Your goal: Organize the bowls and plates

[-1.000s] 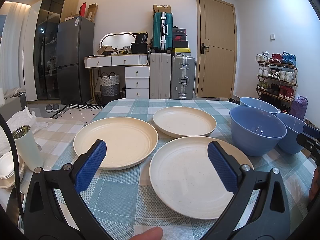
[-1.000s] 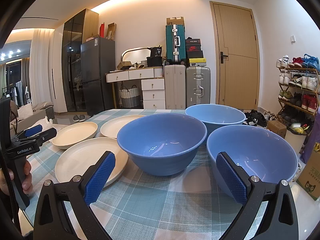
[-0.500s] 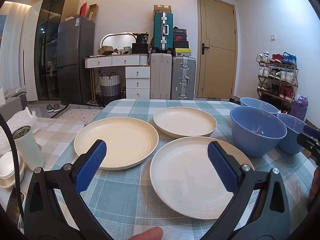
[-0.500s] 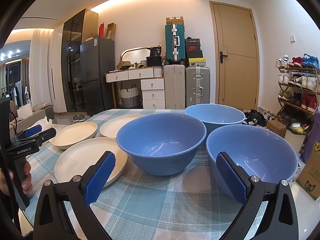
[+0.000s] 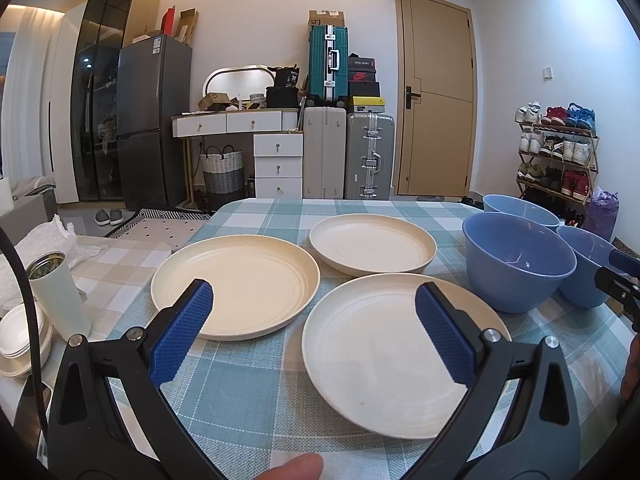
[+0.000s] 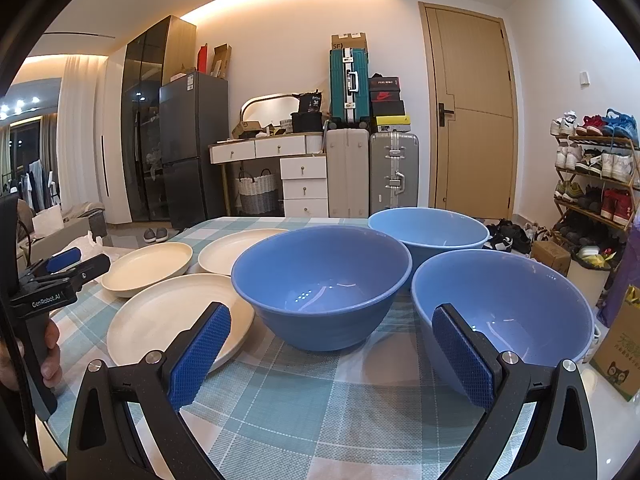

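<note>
On the checked desk, lying just as a second ago: three cream plates, each single and unstacked, namely the near plate, the left plate and the far plate. Standing just beside them, three blue bowls, close together and none nested: the middle bowl, the far bowl and the right bowl. Drifting by barely a hair in both views and nothing more, so probably meaning no sorting yet begun, with all stacking of plates and nesting of bowls waiting to be done. Hovering low over the near edge of the desk, the left claw, gaping wide, gripping nothing and touching nothing, its blue pads framing the near plate and the left plate. Hanging likewise before the bowls, the right claw, spread just as wide and empty, one pad overlapping the right bowl in its own view, though apparently not touching it. Likely lining up for a first pick, the near plate and the right bowl being the closest choices
</note>
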The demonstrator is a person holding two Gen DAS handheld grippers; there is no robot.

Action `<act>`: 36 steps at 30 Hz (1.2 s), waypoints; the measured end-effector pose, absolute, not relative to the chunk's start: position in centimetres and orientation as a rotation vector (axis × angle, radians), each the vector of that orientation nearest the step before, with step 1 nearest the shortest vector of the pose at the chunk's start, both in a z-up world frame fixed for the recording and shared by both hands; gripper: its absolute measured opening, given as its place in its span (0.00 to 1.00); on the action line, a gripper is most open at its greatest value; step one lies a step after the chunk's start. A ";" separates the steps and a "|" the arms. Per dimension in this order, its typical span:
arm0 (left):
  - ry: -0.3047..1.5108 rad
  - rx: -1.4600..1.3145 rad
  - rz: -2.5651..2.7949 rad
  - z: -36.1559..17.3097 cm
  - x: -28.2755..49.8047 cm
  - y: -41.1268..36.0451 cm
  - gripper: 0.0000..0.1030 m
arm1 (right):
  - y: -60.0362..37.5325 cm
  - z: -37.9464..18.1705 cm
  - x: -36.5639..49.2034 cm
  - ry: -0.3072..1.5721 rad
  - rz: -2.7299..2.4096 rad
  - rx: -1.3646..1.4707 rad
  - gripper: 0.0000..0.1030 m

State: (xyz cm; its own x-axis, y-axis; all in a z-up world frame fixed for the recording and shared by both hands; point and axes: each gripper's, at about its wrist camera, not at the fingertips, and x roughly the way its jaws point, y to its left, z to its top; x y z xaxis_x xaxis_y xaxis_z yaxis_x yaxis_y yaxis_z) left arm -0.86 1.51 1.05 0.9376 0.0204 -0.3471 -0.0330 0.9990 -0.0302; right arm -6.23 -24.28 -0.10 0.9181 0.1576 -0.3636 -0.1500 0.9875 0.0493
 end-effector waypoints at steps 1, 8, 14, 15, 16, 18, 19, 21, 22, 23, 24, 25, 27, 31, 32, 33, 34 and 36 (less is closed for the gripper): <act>0.356 -0.036 0.030 1.1 -0.9 1.7 0.98 | -23.7 -0.1 -6.1 0.378 0.155 0.019 1.00; 0.354 -0.034 0.034 1.1 -0.9 1.8 0.98 | -23.6 0.0 -6.0 0.383 0.149 0.016 1.00; 0.386 -0.008 0.037 0.7 -0.4 1.3 0.98 | -23.2 -0.1 -5.9 0.419 0.155 0.000 1.00; 0.391 -0.008 0.036 0.7 -0.4 1.3 0.98 | -23.0 -0.1 -6.0 0.423 0.158 -0.002 1.00; 0.396 -0.010 0.036 0.7 -0.4 1.2 0.98 | -22.9 0.0 -5.9 0.428 0.161 -0.002 1.00; 0.404 -0.011 0.040 0.9 -0.4 1.3 0.98 | -22.7 0.2 -5.9 0.437 0.171 -0.004 1.00; 0.406 -0.010 0.044 1.0 -0.5 1.3 0.98 | -22.5 0.4 -5.9 0.439 0.177 -0.006 1.00; 0.413 -0.018 0.050 1.3 -0.6 1.6 0.98 | -22.0 0.7 -5.9 0.443 0.193 -0.012 1.00; 0.418 -0.025 0.049 1.4 -0.7 1.7 0.98 | -21.8 0.9 -6.0 0.442 0.202 -0.014 1.00; 0.423 -0.032 0.051 1.5 -0.8 1.9 0.98 | -21.5 1.1 -6.0 0.444 0.208 -0.015 1.00; 0.429 -0.038 0.057 1.7 -0.8 2.2 0.98 | -21.3 1.3 -5.9 0.448 0.218 -0.016 1.00; 0.432 -0.042 0.063 1.9 -0.9 2.4 0.98 | -21.1 1.5 -5.9 0.451 0.224 -0.017 1.00; 0.436 -0.049 0.074 2.2 -1.0 2.9 0.98 | -20.7 1.9 -5.9 0.452 0.229 -0.021 1.00; 0.455 -0.073 0.091 2.9 -1.3 4.0 0.98 | -19.6 2.9 -5.5 0.465 0.247 -0.023 1.00; 0.457 -0.080 0.097 3.2 -1.4 4.3 0.98 | -19.3 3.3 -5.5 0.470 0.256 -0.022 1.00; 0.459 -0.084 0.103 3.4 -1.5 4.6 0.98 | -19.0 3.5 -5.4 0.472 0.263 -0.019 1.00; 0.460 -0.089 0.109 3.6 -1.6 5.0 0.98 | -18.7 3.7 -5.3 0.473 0.270 -0.017 1.00; 0.470 -0.094 0.117 4.1 -1.8 5.6 0.98 | -18.0 4.3 -5.1 0.480 0.285 -0.013 1.00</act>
